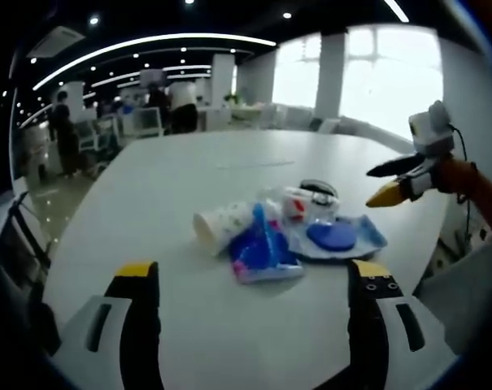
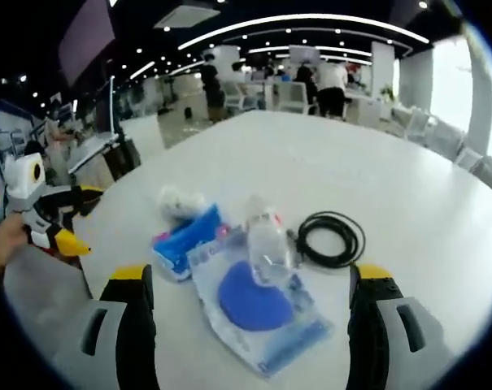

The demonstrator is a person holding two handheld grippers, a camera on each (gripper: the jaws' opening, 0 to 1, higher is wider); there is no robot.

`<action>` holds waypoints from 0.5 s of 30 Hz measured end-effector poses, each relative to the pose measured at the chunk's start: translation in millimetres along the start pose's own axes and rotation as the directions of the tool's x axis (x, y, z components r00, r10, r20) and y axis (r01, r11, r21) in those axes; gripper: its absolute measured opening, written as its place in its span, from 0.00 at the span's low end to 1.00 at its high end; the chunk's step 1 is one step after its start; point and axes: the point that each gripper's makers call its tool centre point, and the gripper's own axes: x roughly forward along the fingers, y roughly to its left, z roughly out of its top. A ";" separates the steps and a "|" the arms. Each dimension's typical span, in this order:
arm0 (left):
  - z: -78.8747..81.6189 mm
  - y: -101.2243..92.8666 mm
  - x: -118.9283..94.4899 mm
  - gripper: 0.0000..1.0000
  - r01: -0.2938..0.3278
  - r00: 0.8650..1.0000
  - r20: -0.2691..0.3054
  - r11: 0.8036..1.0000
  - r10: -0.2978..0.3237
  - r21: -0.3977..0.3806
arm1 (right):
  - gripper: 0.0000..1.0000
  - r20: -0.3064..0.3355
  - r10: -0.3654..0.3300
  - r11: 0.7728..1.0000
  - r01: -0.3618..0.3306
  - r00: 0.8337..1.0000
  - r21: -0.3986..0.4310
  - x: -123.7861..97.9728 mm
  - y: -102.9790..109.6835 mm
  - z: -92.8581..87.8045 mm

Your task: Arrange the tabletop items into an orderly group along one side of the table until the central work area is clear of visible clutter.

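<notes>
Little pile of clutter sitting on the white desk [image 2: 408, 203], both tools spread apart and holding nothing.

The clear bottle [image 2: 267, 236] lies on its side across a plastic bag [image 2: 270, 337] with a blue disc inside; a blue packet [image 2: 185, 240] and paper cup [image 1: 221, 223] are just beside it, a black cable coil [image 2: 331, 238] on its other side. It all looks light and crinkly, the bag probably slippery, so I'd pinch the bottle's middle. Left tool [image 1: 254, 280] and right tool [image 2: 250, 280] hover near the bottle. Bright open office behind.
</notes>
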 end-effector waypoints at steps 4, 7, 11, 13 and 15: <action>0.5 -3.1 1.0 0.93 0.016 1.000 0.003 1.000 -0.016 -0.010 | 0.99 0.012 0.008 1.000 -0.007 1.000 -0.016 11.3 -2.2 7.9; -0.1 -4.2 1.7 0.93 0.024 1.000 0.000 1.000 -0.024 -0.012 | 0.99 -0.008 0.020 0.999 -0.020 1.000 -0.035 21.7 -2.9 8.0; -2.4 -7.6 3.2 0.92 0.042 0.999 -0.010 0.999 -0.043 -0.018 | 0.99 -0.015 0.019 0.998 -0.020 1.000 -0.062 33.8 -7.4 9.9; -3.9 -7.7 3.8 0.91 0.044 0.999 -0.015 0.999 -0.044 -0.021 | 0.99 -0.016 0.020 0.998 -0.021 1.000 -0.063 40.5 -9.7 11.2; -5.6 -8.3 4.6 0.91 0.049 0.999 -0.020 0.998 -0.050 -0.028 | 0.99 -0.015 0.023 0.998 -0.024 1.000 -0.065 47.8 -11.4 13.0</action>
